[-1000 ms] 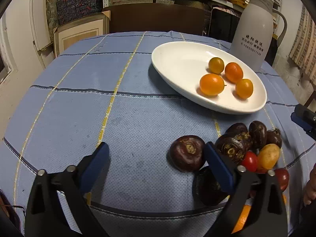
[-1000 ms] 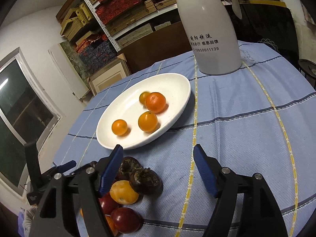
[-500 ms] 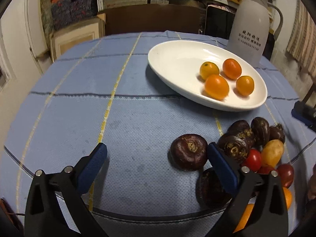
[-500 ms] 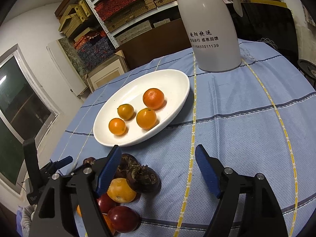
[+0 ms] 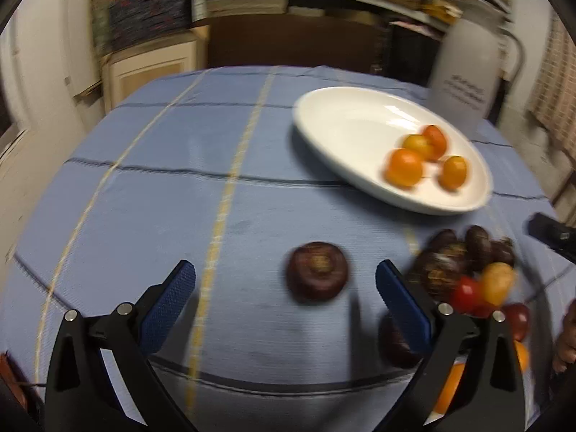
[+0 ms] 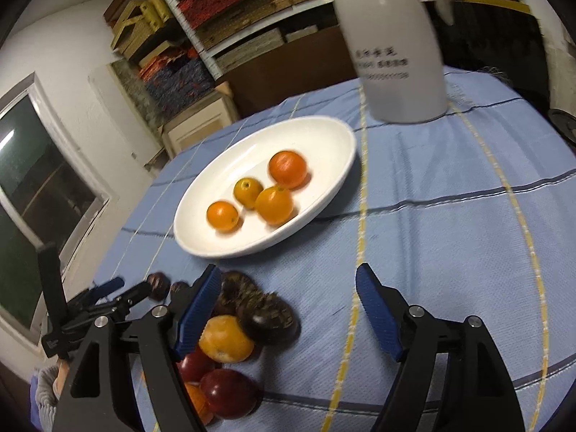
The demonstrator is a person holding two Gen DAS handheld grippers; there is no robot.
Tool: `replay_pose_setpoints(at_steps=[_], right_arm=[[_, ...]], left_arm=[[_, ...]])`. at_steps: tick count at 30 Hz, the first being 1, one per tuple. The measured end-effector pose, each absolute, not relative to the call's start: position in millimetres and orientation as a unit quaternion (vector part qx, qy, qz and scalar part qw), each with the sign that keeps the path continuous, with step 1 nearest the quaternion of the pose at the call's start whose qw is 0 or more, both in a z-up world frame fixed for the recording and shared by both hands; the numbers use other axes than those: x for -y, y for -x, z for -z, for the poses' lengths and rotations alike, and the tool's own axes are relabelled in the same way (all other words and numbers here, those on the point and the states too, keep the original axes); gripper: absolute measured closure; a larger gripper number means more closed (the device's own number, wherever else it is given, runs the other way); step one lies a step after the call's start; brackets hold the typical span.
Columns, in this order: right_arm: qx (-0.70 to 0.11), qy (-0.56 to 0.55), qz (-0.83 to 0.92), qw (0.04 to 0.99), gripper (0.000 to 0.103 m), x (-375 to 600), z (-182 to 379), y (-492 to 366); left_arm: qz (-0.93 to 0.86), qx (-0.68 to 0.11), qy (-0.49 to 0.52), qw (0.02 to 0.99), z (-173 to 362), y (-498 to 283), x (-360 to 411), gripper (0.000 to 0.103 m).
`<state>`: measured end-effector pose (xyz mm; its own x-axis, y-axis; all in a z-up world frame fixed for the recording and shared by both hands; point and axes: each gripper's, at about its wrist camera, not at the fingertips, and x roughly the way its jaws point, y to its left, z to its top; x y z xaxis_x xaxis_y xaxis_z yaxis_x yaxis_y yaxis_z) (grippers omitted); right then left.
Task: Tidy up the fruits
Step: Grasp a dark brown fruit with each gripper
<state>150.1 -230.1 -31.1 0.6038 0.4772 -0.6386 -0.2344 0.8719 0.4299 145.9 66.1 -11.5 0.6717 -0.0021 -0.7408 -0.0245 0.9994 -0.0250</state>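
A white oval plate [image 5: 345,122] [image 6: 324,136] on the blue cloth holds several small oranges [image 5: 404,167] [image 6: 274,204]. Near the table's front lies a pile of dark water chestnuts [image 5: 446,270] [image 6: 266,318], red tomatoes [image 5: 466,289] [image 6: 230,392] and a yellow-orange fruit [image 5: 498,282] [image 6: 225,338]. One dark chestnut [image 5: 317,271] lies apart, just ahead of my open, empty left gripper [image 5: 286,289], between its jaws' line. My right gripper [image 6: 288,298] is open and empty, its left finger [image 6: 198,309] over the pile's edge. The left gripper also shows at the right wrist view's left edge [image 6: 90,302].
A tall white thermos jug [image 5: 464,79] [image 6: 392,46] stands behind the plate. The round table's blue checked cloth [image 5: 162,187] [image 6: 450,223] drops off at the front edge. Shelves and boxes [image 6: 223,25] line the wall beyond.
My left gripper has shifted right, so the lone chestnut now sits between its fingers. The right gripper has moved closer to the plate and pile. Both stay open.
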Motion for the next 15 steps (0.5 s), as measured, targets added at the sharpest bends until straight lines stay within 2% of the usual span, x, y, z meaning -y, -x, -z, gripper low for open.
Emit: replay_pose_setpoints(at_steps=[5,10,15], right_arm=[[-0.441,-0.182,-0.233,0.848,0.027,225.6,46.3,-157.4],[-0.459,-0.192,-0.241,0.833,0.048,221.7,55.5,-160.1],[-0.464,-0.213,-0.250,0.823,0.050,220.2,63.3,-162.5]], left_arm=[[-0.017,-0.431,-0.012,0.902,25.8,-153.8,-50.9,0.005],[-0.015,-0.442,0.005,0.897,31.6,-156.8,-55.4,0.005],[-0.012,-0.442,0.008,0.897,31.7,-159.1,-53.4,0.005]])
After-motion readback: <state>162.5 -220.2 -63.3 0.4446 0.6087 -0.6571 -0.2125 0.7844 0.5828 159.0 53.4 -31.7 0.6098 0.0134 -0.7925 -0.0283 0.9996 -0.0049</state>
